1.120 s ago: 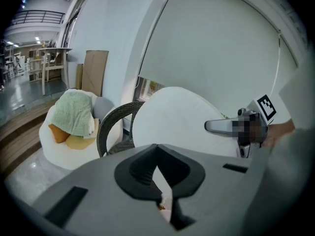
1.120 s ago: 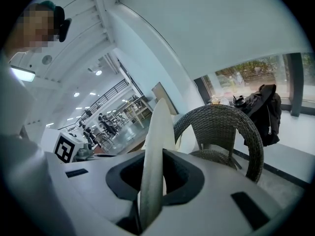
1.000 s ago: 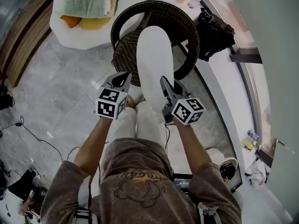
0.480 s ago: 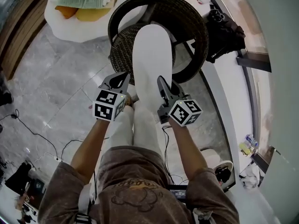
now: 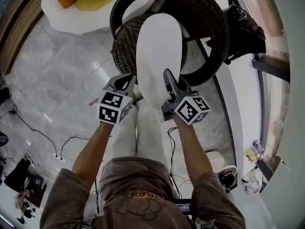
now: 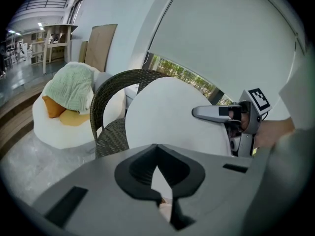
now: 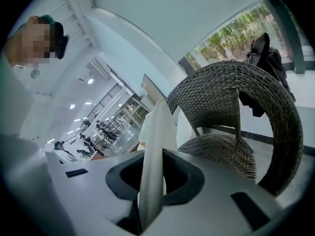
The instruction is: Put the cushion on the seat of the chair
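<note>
Setting this down well, I judge, means bringing both grippers down evenly and tipping the cushion flat so that it lands square in the wicker hollow, with neither side let go until its underside is bearing on the weave.

My left gripper (image 6: 157, 181) is drawn in narrow, with a thin wedge of the cushion's (image 5: 159, 51) white edge nipped between its pads. My right gripper (image 7: 150, 191) is just as narrow, and the cushion's rim runs straight up through its jaws, pinched firmly. In the head view the two grip the near end from either side, left (image 5: 127, 80) and right (image 5: 168, 79).

The cushion stands on edge between them, and its far end reaches out over the chair's seat (image 5: 125, 42) and in front of the curved back (image 5: 209, 13). Whether it touches the weave yet I cannot tell. Beyond the chair sits a white lounger (image 6: 54, 132) with a green blanket (image 6: 74, 87) heaped on it.
</note>
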A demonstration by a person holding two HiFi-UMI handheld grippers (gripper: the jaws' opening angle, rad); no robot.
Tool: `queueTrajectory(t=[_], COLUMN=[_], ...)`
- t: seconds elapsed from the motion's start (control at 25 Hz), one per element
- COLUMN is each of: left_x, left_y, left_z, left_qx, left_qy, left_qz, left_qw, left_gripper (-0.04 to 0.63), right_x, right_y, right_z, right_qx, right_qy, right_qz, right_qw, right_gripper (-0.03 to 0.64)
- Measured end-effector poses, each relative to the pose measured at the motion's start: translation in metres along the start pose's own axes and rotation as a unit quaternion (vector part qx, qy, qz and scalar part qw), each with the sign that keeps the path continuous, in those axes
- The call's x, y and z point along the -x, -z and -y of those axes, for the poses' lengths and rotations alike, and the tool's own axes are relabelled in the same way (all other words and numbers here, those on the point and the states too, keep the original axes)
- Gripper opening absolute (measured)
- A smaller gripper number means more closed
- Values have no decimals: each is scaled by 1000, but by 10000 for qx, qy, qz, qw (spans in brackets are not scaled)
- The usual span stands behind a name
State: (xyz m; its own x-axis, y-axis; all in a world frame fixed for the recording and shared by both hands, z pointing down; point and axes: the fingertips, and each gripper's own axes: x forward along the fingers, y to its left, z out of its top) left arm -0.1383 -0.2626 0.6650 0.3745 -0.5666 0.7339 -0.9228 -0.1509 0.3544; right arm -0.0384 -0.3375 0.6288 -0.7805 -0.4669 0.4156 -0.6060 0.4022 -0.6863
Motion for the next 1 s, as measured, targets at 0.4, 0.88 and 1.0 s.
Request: queueTrajectory(t=[0.4, 0.88, 1.0], left_x=[-22, -29, -32], left_y=[33, 23, 24], left_z=[-9, -4, -6], left_qx=[91, 207, 219], left_qy=[43, 84, 78], left_qz=[-231, -212, -230], left_qw=[9997, 9995, 9995], left_gripper=[5, 5, 5], right_x=[-32, -59, -72], right_y=[15, -4, 0], right_z=[26, 22, 32], right_qx=[-586, -949, -1028], right_qy=[-340, -848, -802], right_qz=[-44, -52, -68], right_qw=[9977, 9919, 9914], right_gripper=[67, 67, 67])
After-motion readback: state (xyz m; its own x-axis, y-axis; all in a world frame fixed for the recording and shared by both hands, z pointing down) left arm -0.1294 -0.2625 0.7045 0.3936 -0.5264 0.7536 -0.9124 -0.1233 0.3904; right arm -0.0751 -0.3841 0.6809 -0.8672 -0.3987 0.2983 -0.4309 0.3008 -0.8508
